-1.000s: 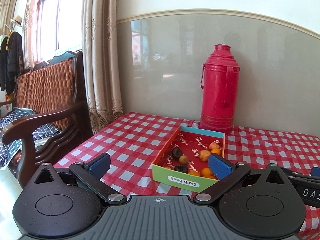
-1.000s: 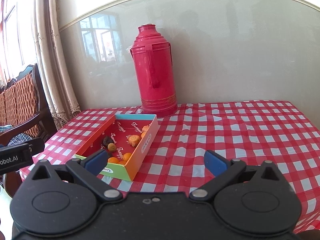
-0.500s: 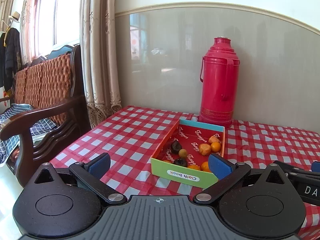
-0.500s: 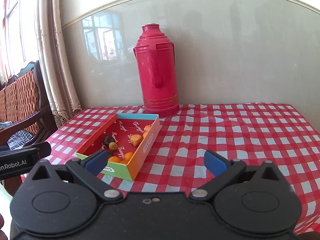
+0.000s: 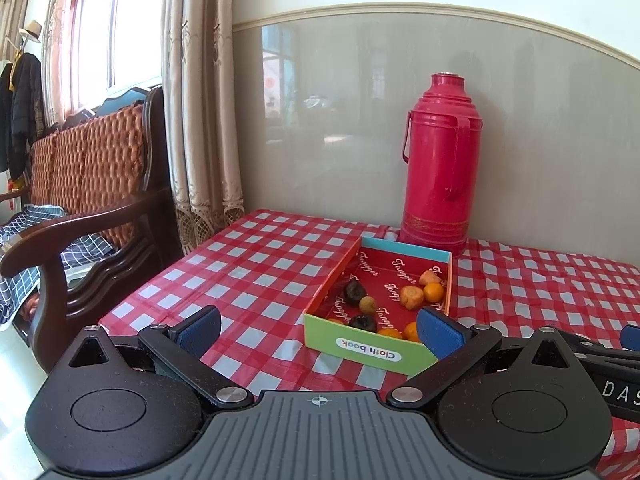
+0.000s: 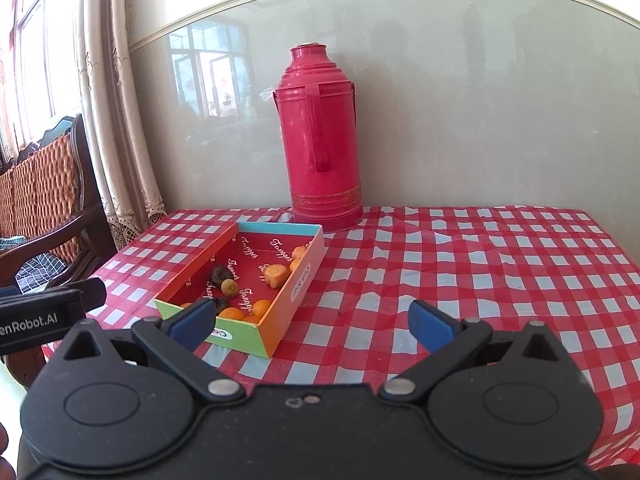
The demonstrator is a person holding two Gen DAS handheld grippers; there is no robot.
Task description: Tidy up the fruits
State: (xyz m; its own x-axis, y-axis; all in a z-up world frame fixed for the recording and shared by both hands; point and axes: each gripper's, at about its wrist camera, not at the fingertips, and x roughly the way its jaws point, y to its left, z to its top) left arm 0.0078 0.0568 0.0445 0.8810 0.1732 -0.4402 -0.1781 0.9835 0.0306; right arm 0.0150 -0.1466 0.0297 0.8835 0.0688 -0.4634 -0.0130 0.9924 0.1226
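Observation:
A shallow cardboard box (image 5: 370, 350) with a red inside lies on the checked table; it also shows in the right wrist view (image 6: 280, 320). In it lie several small orange fruits (image 5: 433, 291) (image 6: 261, 307), a peeled one (image 5: 411, 296) (image 6: 275, 274), two dark fruits (image 5: 354, 290) (image 6: 220, 273) and a small brownish one (image 5: 367, 304) (image 6: 229, 286). My left gripper (image 5: 319, 330) is open and empty, in front of the box's near end. My right gripper (image 6: 312, 322) is open and empty, near the box's front right corner.
A tall red thermos (image 5: 438, 168) (image 6: 322, 140) stands behind the box against the wall. A wooden armchair (image 5: 88, 208) stands off the table's left edge. The red-and-white checked tablecloth (image 6: 480, 264) stretches right of the box.
Both grippers have pulled back and risen slightly, so the box and thermos sit a little farther off. Both stay open. The fruits have not moved.

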